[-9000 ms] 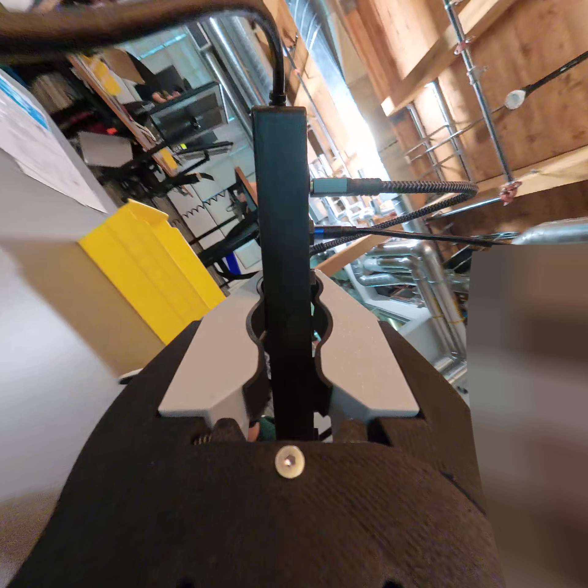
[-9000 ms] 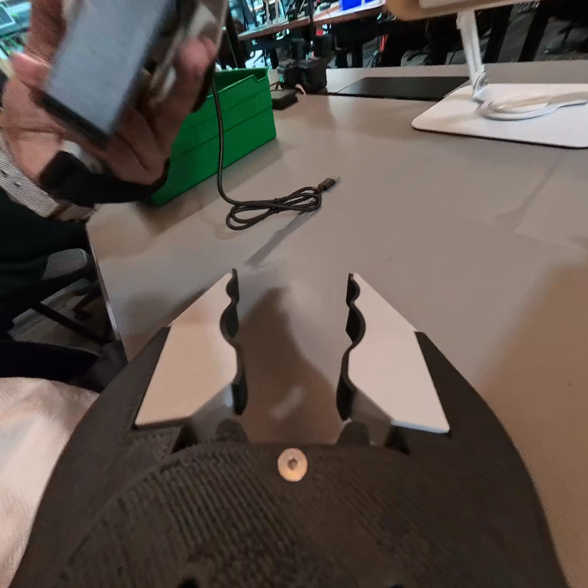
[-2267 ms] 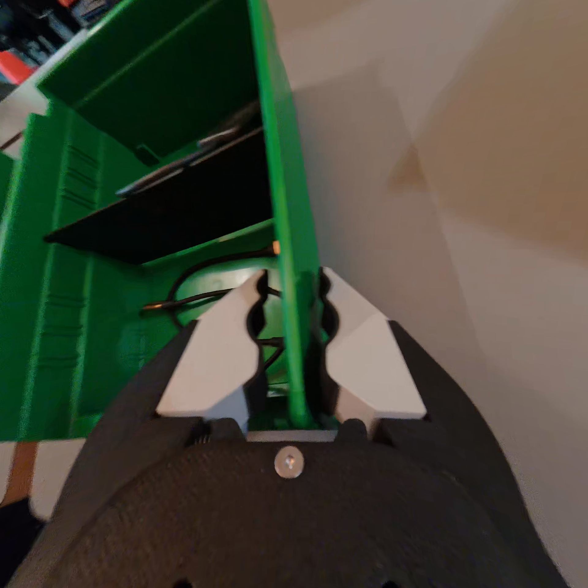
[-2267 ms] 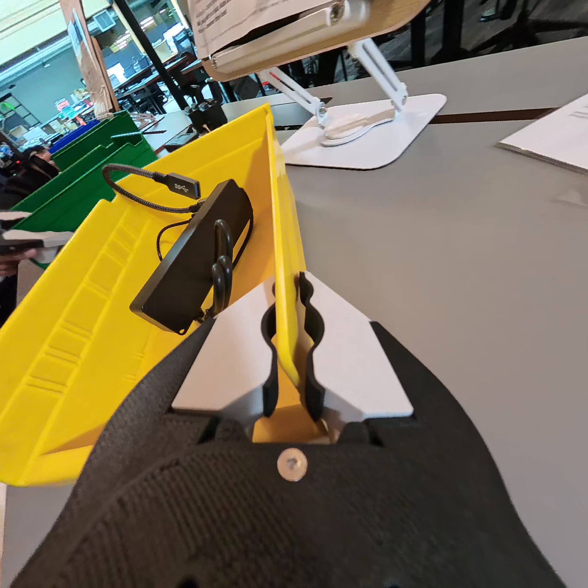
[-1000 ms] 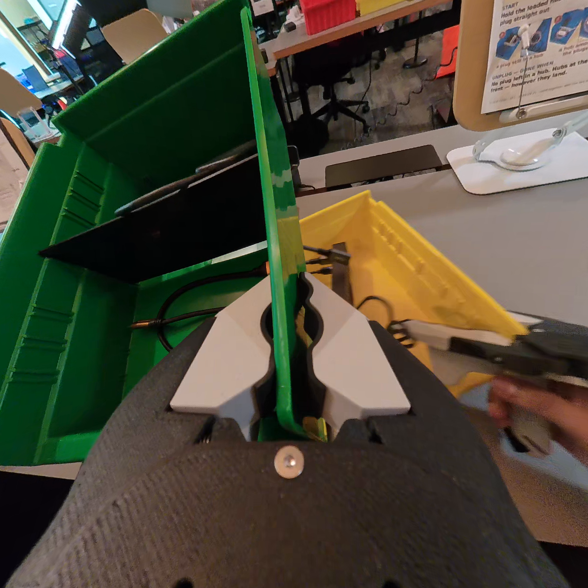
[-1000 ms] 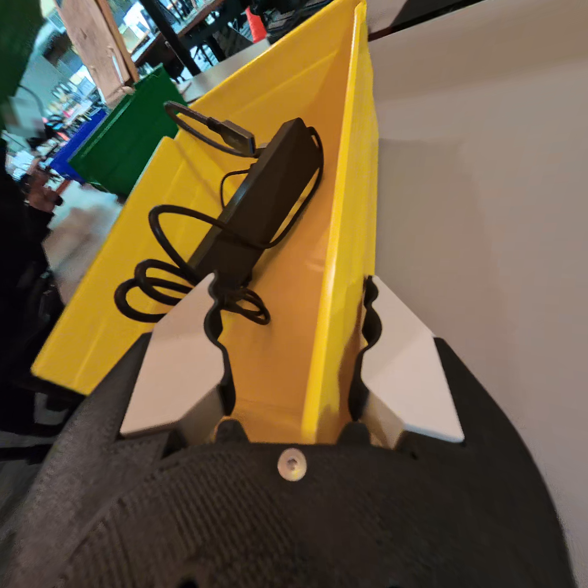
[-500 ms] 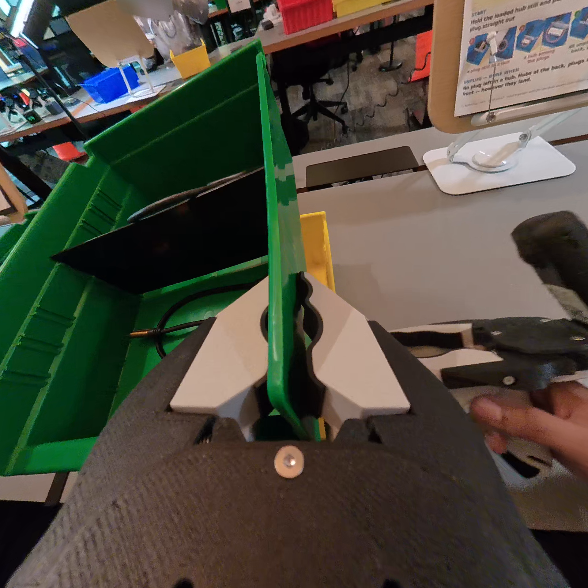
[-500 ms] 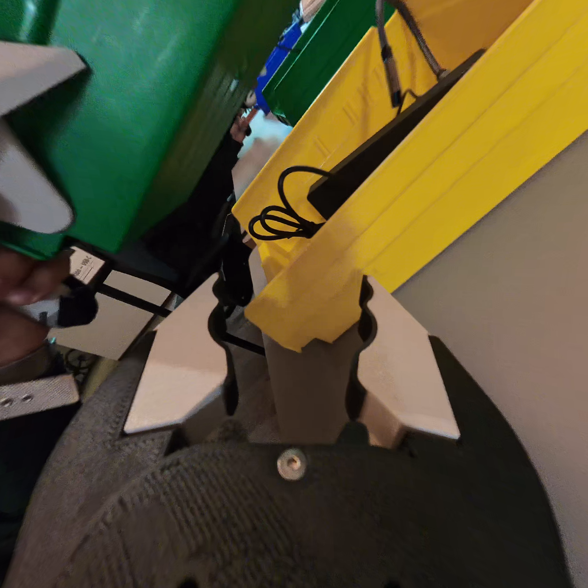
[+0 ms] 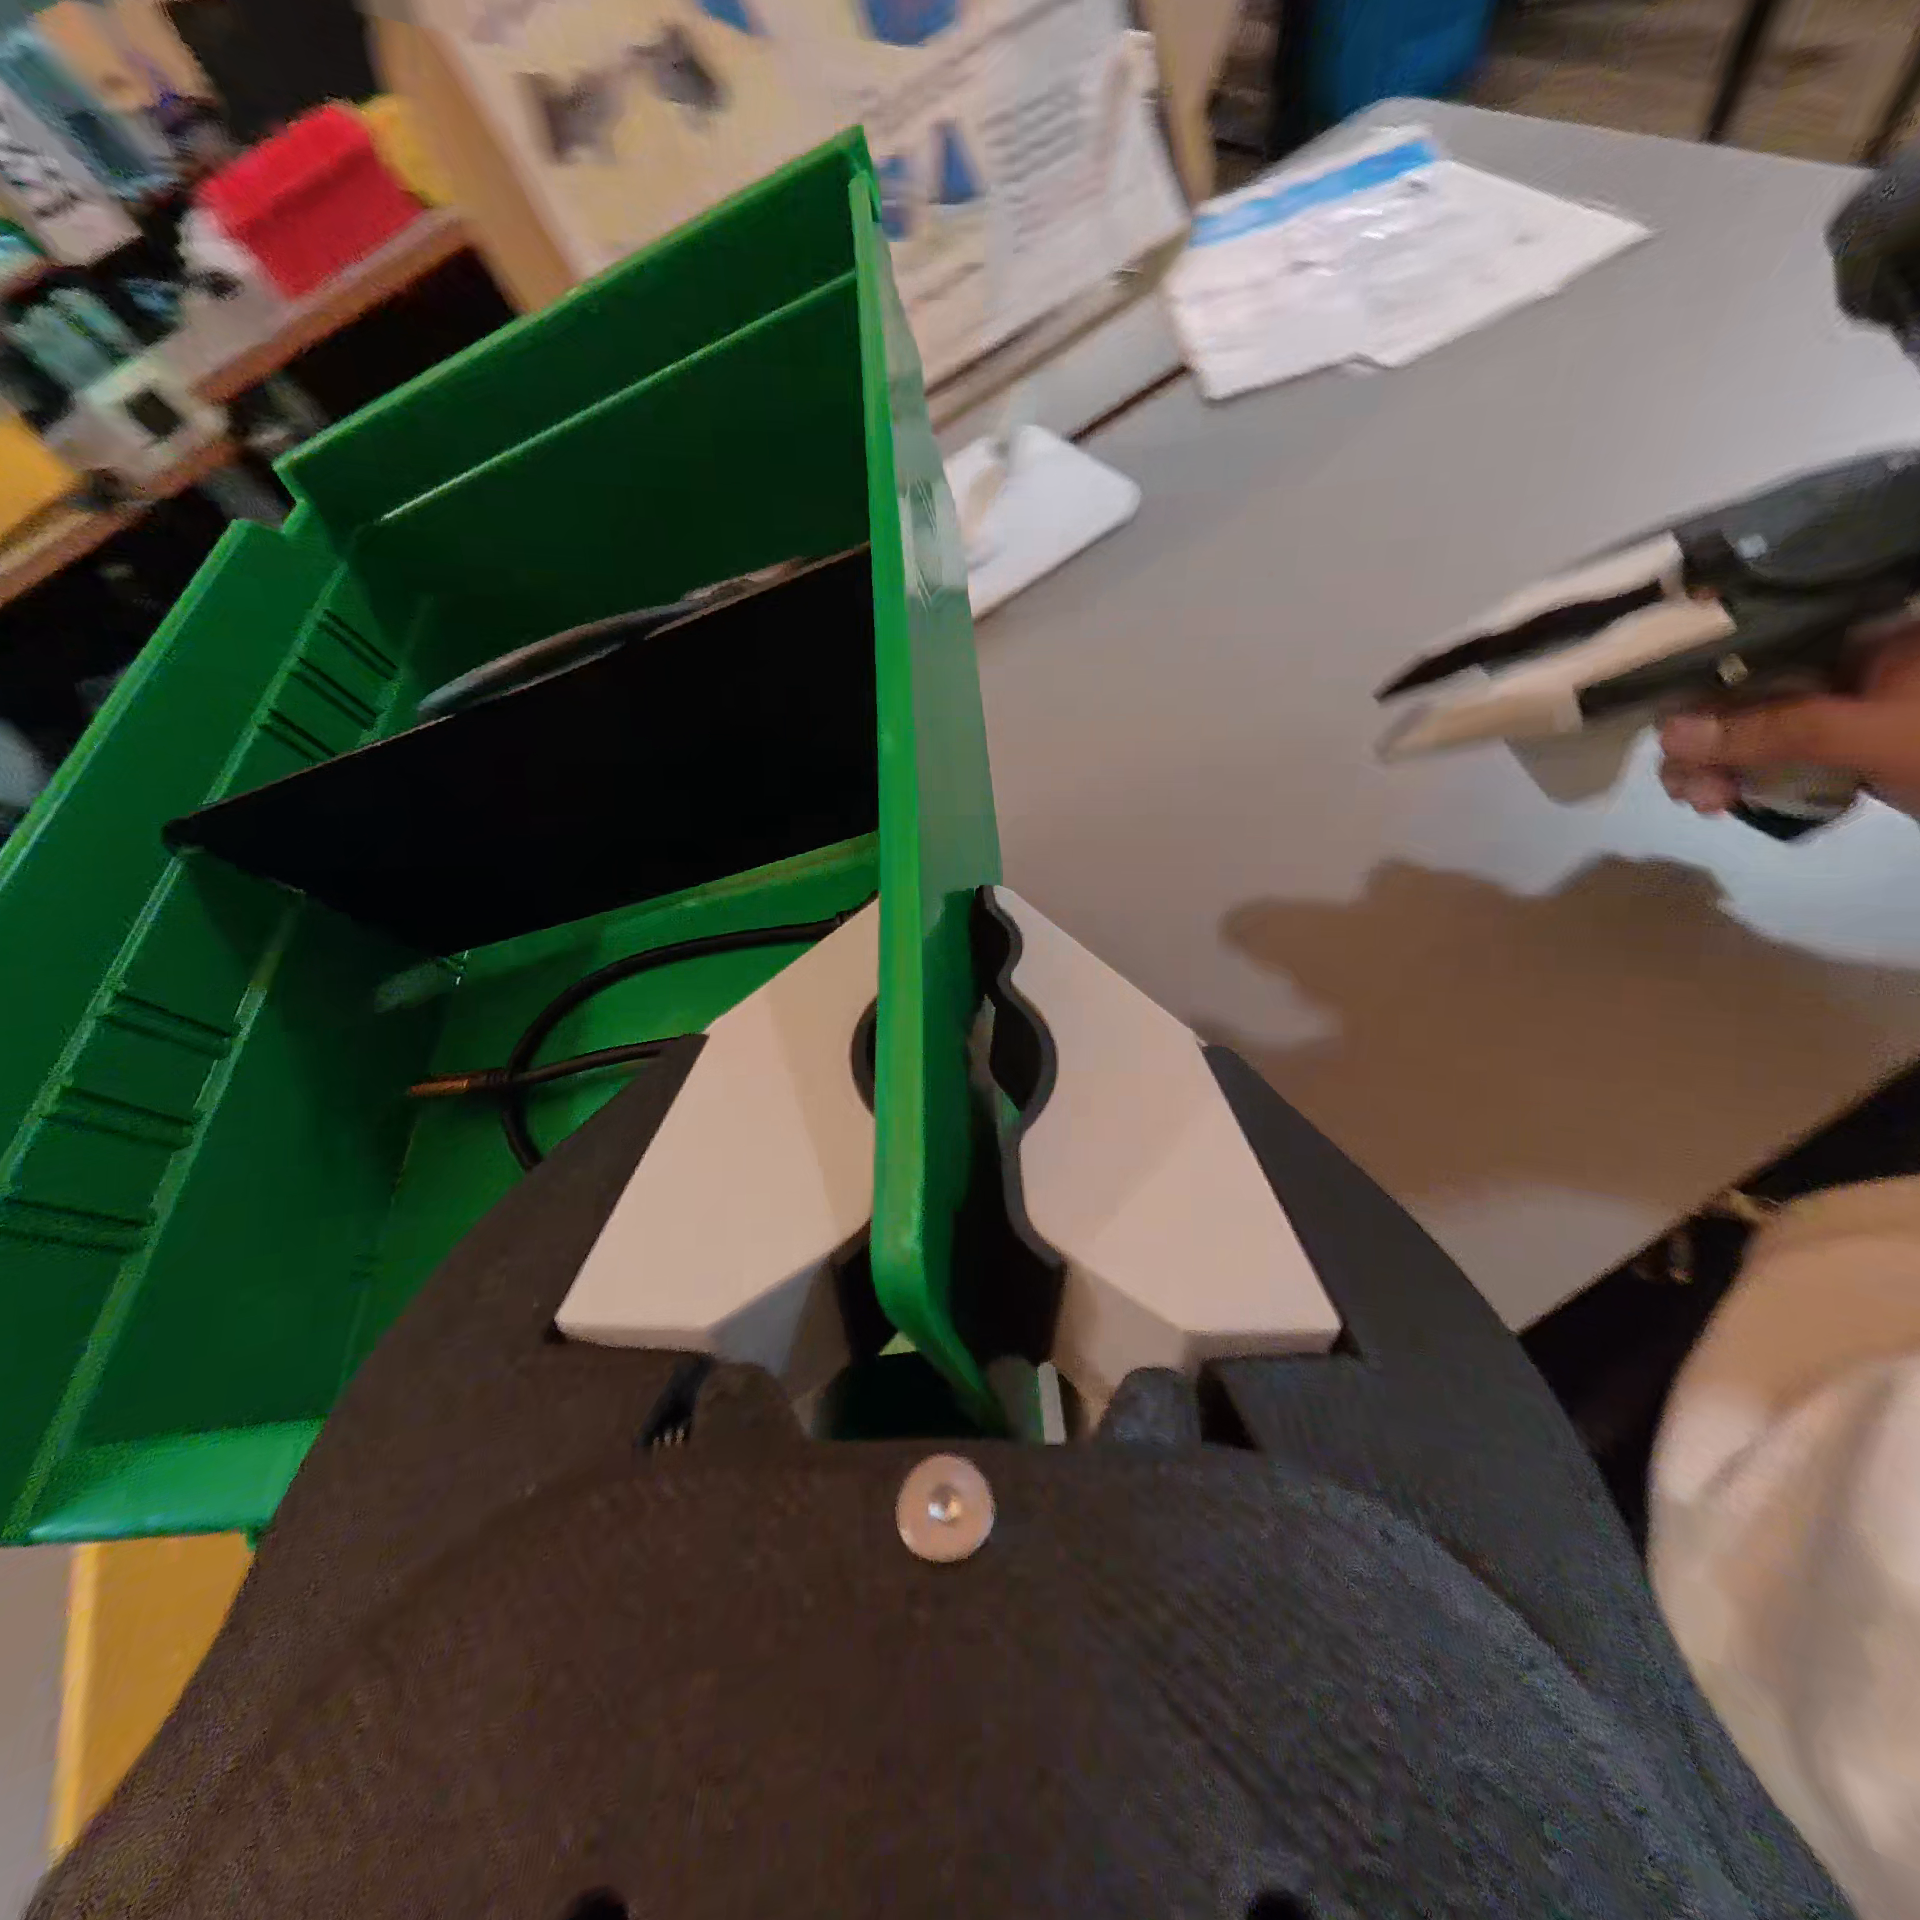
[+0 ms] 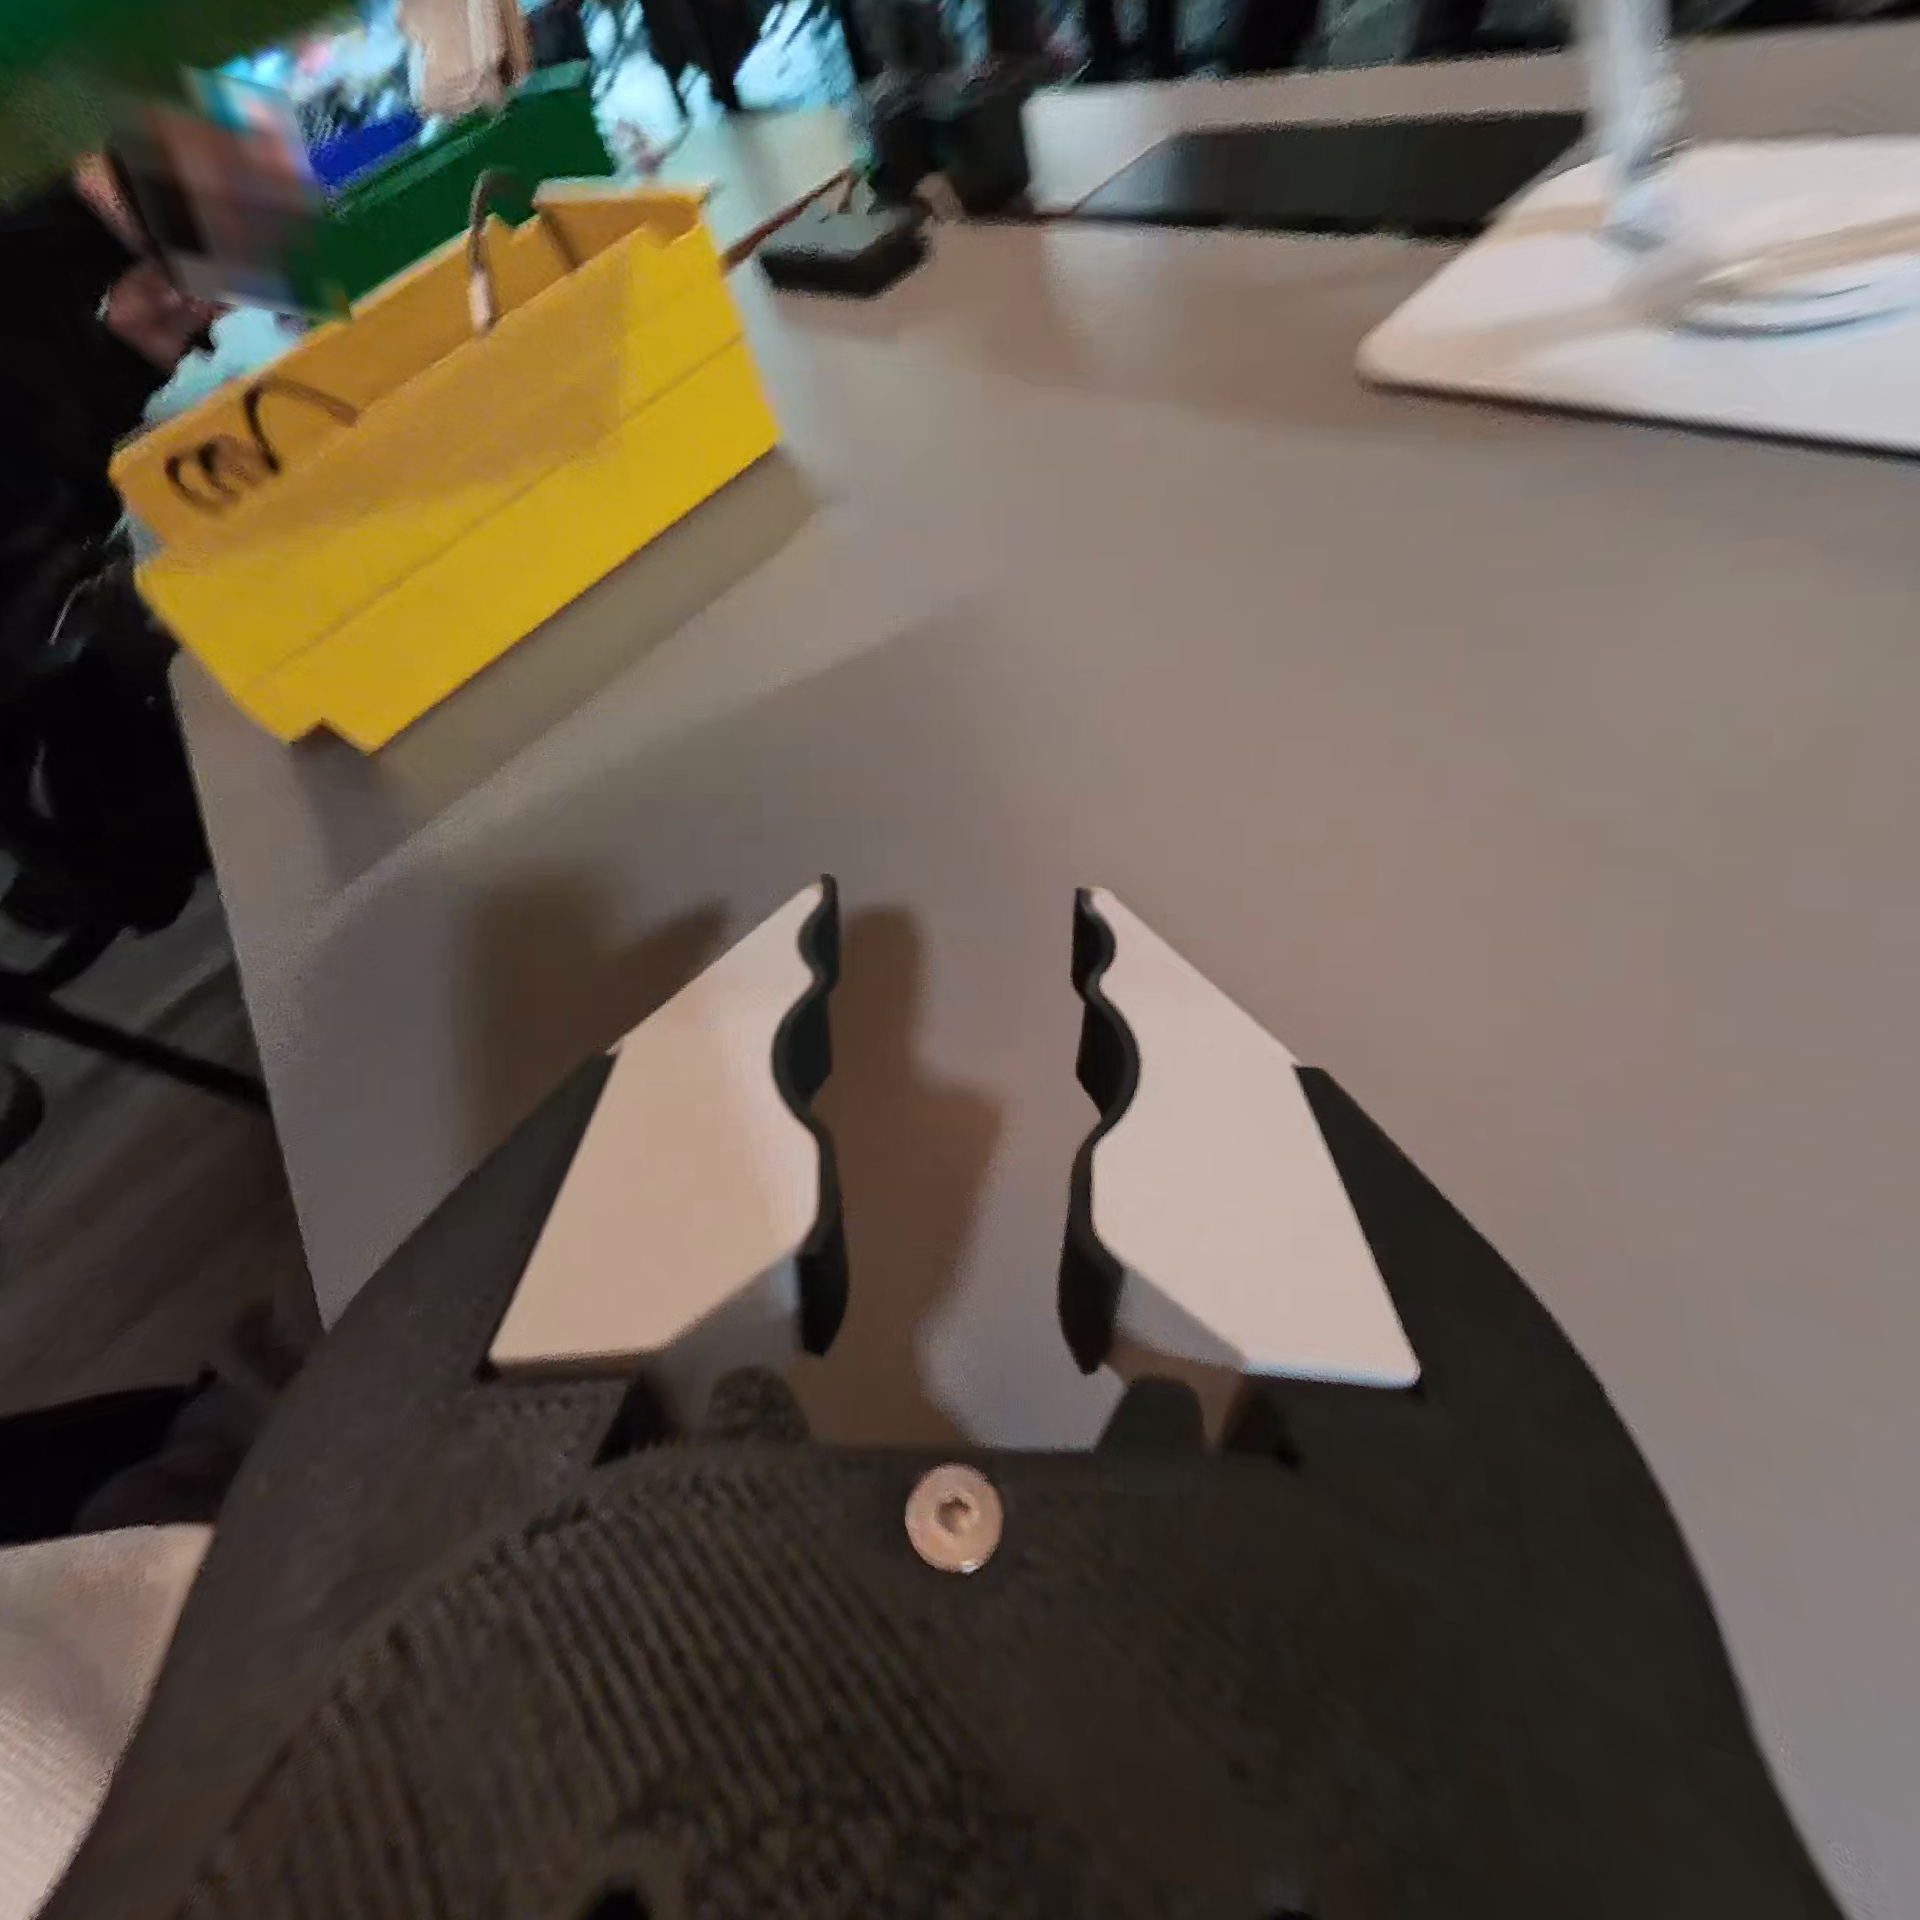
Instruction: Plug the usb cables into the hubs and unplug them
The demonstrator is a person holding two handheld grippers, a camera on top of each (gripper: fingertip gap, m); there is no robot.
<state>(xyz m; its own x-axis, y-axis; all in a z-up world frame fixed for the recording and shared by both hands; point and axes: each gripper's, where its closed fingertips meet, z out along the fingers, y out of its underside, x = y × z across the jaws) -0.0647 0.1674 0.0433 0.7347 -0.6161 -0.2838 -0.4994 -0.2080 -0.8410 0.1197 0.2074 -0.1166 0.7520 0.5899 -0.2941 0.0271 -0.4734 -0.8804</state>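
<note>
No plugging in progress as far as I can see: the black cable (image 9: 582, 1060) lies loose on the floor of the green bin (image 9: 312, 935), just in front of its black divider (image 9: 582, 769), no hub visible there. Left gripper (image 9: 935, 1049) is pinched on the green bin's right wall. Yellow bin (image 10: 457, 499), well left of the right gripper (image 10: 951, 1039), has dark cable loops poking over its rim. Right gripper is spread, empty, over bare table (image 10: 1351, 727)
</note>
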